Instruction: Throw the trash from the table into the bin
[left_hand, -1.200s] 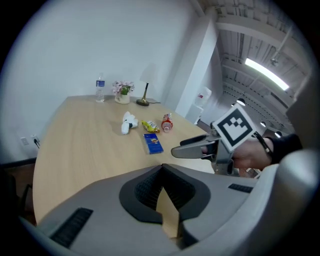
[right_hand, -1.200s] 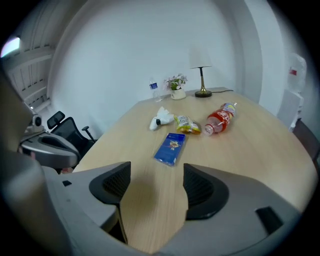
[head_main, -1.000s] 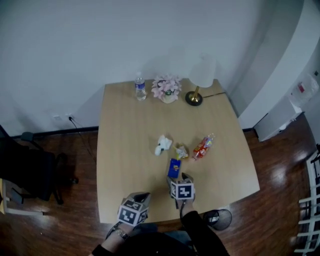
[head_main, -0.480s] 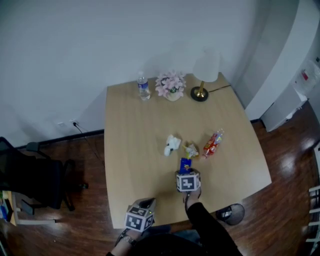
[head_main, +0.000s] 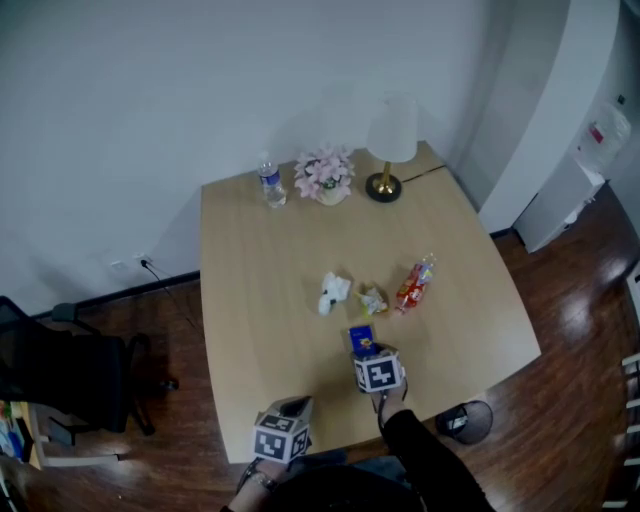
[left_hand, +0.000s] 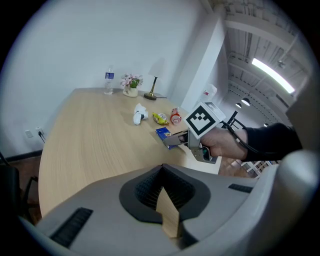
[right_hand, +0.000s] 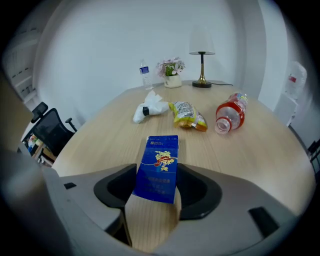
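Wooden table (right_hand: 250, 150), blue packet (right_hand: 161, 162) between right tongs (right_hand: 156, 189), jaws just closing on it

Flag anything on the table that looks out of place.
Litter on the table: a red bottle tipped on its side, a crumpled tissue, a yellow wrapper and a blue box. Nothing looks spilled.

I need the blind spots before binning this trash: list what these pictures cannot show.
Bin: head view, partly under the table edge; contents too dark and small.
Blue box: right gripper view, print too small to read.
Water bottle: head view, label too small to read.
Office chair: head view, cut off by the left edge.
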